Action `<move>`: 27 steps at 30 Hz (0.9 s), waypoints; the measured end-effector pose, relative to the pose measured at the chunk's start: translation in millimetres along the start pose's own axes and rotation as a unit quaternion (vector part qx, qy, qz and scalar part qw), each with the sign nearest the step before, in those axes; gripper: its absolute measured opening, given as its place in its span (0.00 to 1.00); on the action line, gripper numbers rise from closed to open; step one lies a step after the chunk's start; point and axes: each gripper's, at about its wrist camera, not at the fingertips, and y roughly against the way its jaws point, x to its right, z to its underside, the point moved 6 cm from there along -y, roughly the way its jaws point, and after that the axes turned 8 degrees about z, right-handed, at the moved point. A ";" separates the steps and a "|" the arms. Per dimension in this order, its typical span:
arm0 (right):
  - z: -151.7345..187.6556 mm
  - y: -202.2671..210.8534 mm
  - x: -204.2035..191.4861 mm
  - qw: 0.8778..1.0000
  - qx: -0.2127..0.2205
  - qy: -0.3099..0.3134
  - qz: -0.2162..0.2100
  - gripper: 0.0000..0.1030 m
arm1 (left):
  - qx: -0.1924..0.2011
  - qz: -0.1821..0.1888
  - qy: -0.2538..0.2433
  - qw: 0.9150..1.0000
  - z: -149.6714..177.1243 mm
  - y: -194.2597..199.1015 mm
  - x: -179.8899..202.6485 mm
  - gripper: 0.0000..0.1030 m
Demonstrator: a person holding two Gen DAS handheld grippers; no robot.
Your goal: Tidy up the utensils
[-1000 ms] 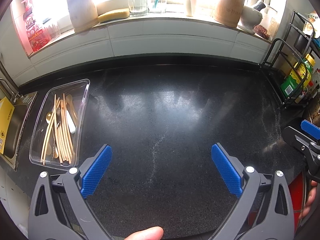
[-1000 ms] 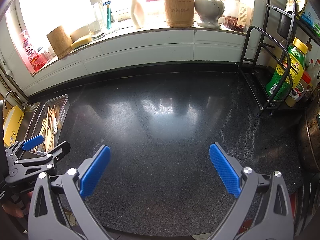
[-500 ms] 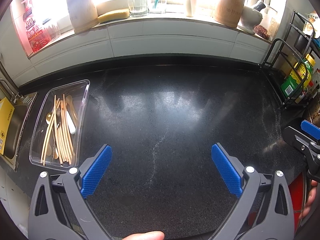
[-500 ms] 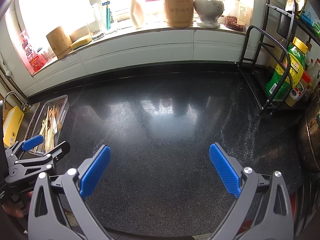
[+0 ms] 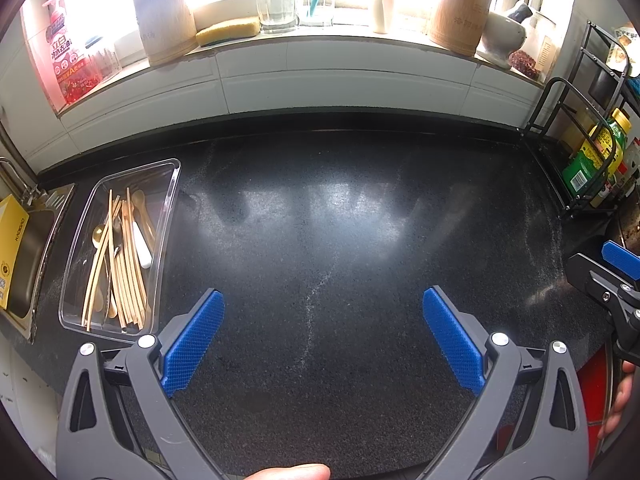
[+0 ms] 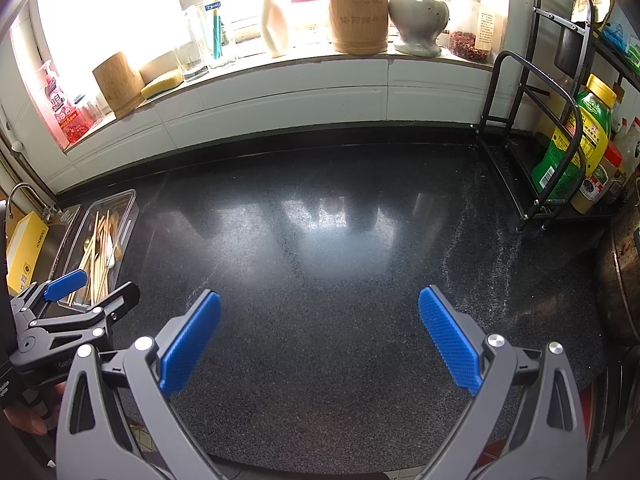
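Note:
A clear plastic tray lies at the left of the black counter, holding several wooden chopsticks, a gold spoon and a white-handled utensil. The tray also shows in the right wrist view. My left gripper is open and empty above the counter's front, right of the tray. My right gripper is open and empty over the middle front. The left gripper shows in the right wrist view, and one of the right gripper's fingers at the right edge of the left wrist view.
A sink with a yellow box lies left of the tray. A windowsill holds wooden holders, a mortar, bottles and a sponge. A black wire rack with bottles stands at the right. A dark pan sits at far right.

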 end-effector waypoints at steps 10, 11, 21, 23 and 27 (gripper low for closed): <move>0.5 -0.7 0.6 1.000 0.000 0.000 0.000 0.93 | 0.000 0.000 0.000 1.000 -0.4 -0.1 -0.2 0.94; 0.5 -0.7 0.7 1.000 0.000 0.000 0.000 0.93 | 0.000 0.001 0.000 1.000 -0.2 -0.1 0.1 0.94; -0.2 -2.1 0.2 1.000 -0.001 0.000 0.000 0.93 | 0.000 0.001 0.000 1.000 -0.8 -0.2 0.1 0.94; -0.2 -2.4 -0.1 1.000 -0.001 0.000 0.000 0.93 | 0.000 0.001 0.000 1.000 -1.0 -0.3 0.0 0.94; 0.2 -1.5 0.1 1.000 0.000 0.000 0.000 0.93 | 0.000 0.000 0.001 1.000 -1.0 -0.4 0.6 0.94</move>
